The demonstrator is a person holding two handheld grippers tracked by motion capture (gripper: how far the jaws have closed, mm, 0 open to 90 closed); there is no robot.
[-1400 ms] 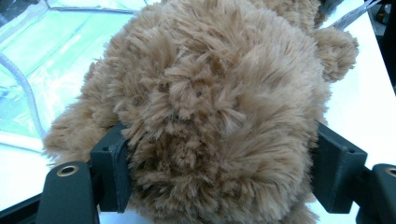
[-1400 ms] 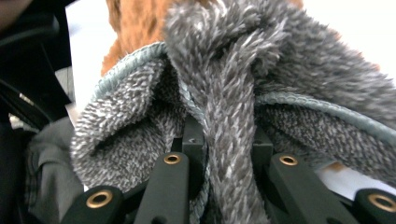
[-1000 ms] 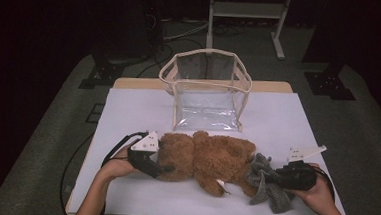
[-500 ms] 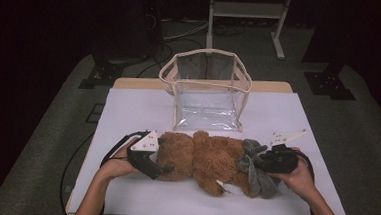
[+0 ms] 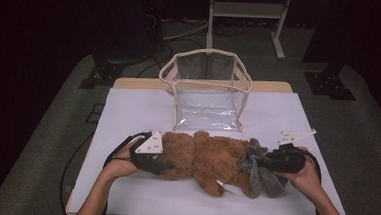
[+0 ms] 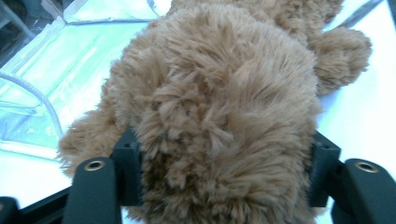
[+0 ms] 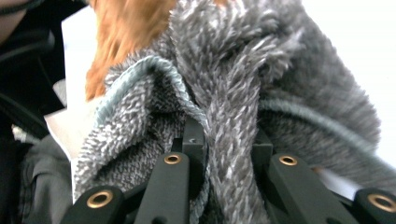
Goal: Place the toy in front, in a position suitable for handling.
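Change, right hand: since the earlier frames the right gripper (image 5: pixel 269 161) has travelled inward from the table's right edge toward the teddy bear (image 5: pixel 210 159), carrying the grey cloth (image 5: pixel 260 171) with it; the cloth now lies against the bear's right end instead of apart from it.
Change, left hand: the left gripper (image 5: pixel 161 158) sits at the same place by the bear's left end; its jaws have just been closing, with the bear's plush between them.
Left claw: in the left gripper view (image 6: pixel 224 172) the two black jaws stand on either side of the bear's rounded, furry end and press into the pile.
Right claw: in the right gripper view (image 7: pixel 224 154) the jaws are drawn close together, pinching a twisted fold of the cloth.
Bear, place: lying lengthwise on the white table (image 5: pixel 138 109), near its front edge, between the two hands and in front of the clear bag (image 5: pixel 206 96).
Bear, texture: long, shaggy golden-brown pile; rounded head and stubby limbs.
Cloth, texture: grey and fuzzy, with a knitted weave on one face and a stitched edge; bunched and gathered.
Bag, material: transparent, glossy plastic walls with pale beige trim; box-shaped, standing open-topped.
Table, surface: smooth, matt white sheet with a wooden strip at the far edge.
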